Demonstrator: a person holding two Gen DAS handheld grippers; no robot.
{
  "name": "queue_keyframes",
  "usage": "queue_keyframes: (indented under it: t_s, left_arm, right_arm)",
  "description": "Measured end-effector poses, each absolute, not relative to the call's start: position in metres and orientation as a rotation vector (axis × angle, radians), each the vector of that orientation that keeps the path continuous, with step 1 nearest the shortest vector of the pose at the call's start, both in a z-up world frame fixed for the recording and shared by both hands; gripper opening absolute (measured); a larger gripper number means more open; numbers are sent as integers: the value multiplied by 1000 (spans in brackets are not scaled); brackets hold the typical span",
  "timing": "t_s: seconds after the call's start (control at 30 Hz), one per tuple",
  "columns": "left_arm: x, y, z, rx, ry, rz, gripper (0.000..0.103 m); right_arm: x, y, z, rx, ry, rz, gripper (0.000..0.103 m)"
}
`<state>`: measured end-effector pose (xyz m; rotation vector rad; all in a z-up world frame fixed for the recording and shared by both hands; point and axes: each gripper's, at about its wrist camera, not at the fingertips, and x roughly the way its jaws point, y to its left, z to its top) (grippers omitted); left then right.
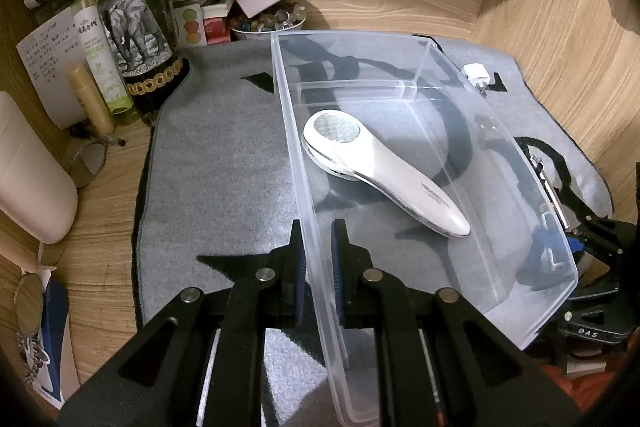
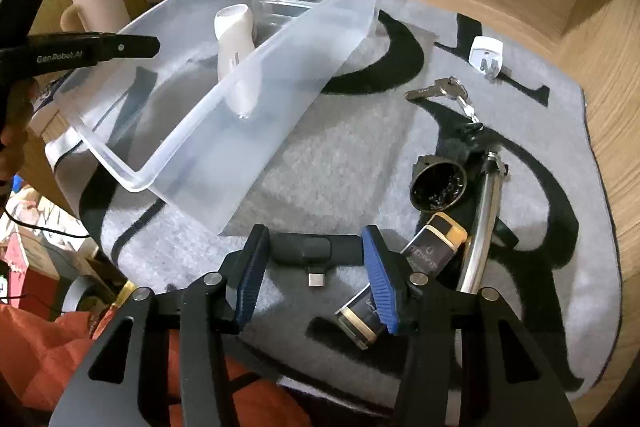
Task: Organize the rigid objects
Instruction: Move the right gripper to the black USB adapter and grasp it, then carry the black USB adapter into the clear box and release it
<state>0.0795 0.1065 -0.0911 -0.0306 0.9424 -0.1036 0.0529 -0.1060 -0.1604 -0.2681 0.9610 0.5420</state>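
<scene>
A clear plastic bin stands on a grey mat and holds a white handheld device. My left gripper is shut on the bin's left wall, one finger inside and one outside. In the right wrist view the bin is tilted up, with the white device inside. My right gripper is open around a dark USB-C dongle lying on the mat. Beside it lie a black-and-gold lighter, a metal rod, a black cup-shaped part, keys and a white plug adapter.
At the back left stand a dark wine bottle, a green spray bottle, papers and a bowl of beads. A beige container and glasses lie left. Wooden walls enclose the desk. Orange fabric lies at the front.
</scene>
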Motion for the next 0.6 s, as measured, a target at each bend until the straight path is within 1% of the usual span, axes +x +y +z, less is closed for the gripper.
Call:
queue_keyframes:
  t_s: [0.03,0.2,0.6]
  left_arm:
    - [79,107,-91,-34,942,-105,11]
    - [79,107,-91,-37,941,-110,11]
    - [79,108,-90,-45,942,-113,11]
  right_arm:
    - [53,-106,-160,-265,958,539,41]
    - [56,-109,-153,-247,924,506,41]
    - [77,-113,-100,-195,754,439,41]
